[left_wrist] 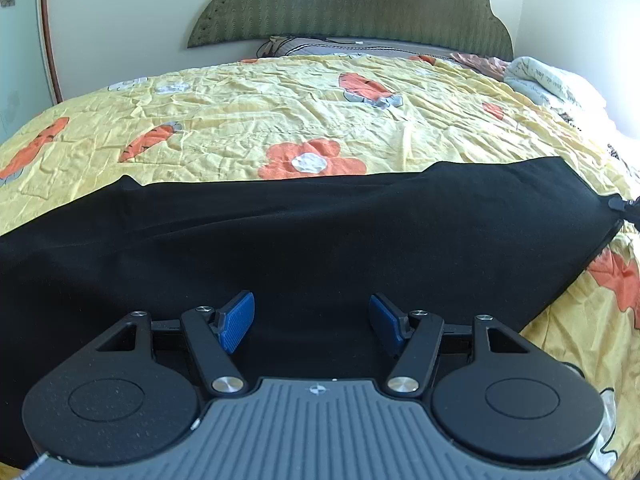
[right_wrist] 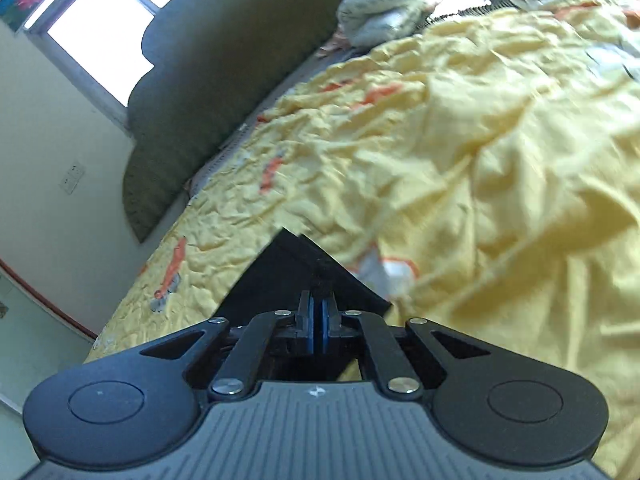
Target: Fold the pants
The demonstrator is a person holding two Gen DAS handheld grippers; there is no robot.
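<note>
Black cloth pants (left_wrist: pixel 320 232) lie across the yellow flowered quilt (left_wrist: pixel 280 112), left end cut off at nine o'clock. Left hand-held gripper (left_wrist: pixel 312 322) released above them; right hand-held gripper (right_wrist: pixel 319 316) clenched on a pants corner. No legible writing.

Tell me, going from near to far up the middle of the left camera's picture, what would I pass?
Left gripper, jaws apart → black pants → yellow flowered bedspread → green headboard.

A big bed (left_wrist: pixel 280 120) has a yellow cover with orange flowers. Behind the bed stands a green headboard (left_wrist: pixel 352 4). A bright window (right_wrist: pixel 100 36) is beside the headboard.
</note>
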